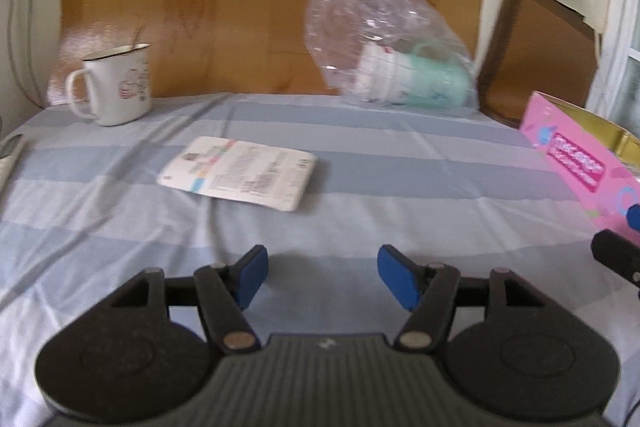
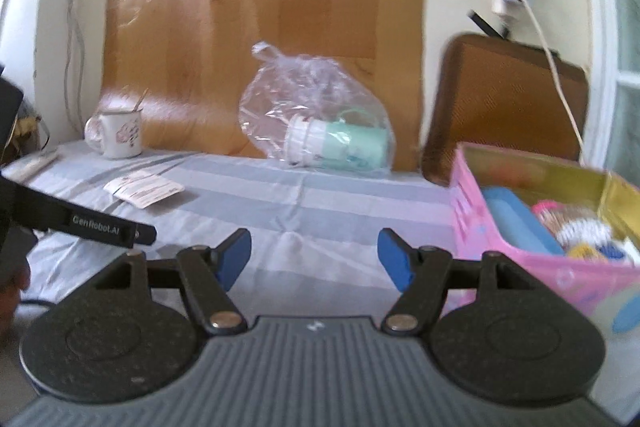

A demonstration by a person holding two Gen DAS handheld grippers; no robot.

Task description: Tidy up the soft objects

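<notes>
A flat white soft pack (image 1: 240, 171) with printed labels lies on the striped cloth, ahead and left of my left gripper (image 1: 320, 277), which stands open and empty above the cloth. In the right wrist view the same pack (image 2: 144, 190) lies far left. My right gripper (image 2: 315, 258) is open with nothing between its blue pads. To its right stands a pink box (image 2: 520, 259) holding a blue roll (image 2: 520, 219) and several knitted soft items (image 2: 580, 231). The box's pink side (image 1: 580, 167) shows at the right edge of the left wrist view.
A clear plastic bag (image 1: 384, 43) with a mint-green cup inside lies at the back against a wooden board. A white enamel mug (image 1: 116, 83) stands at the back left. A brown padded panel (image 2: 508, 107) leans behind the box. The left gripper's body (image 2: 80, 223) crosses the right view's left side.
</notes>
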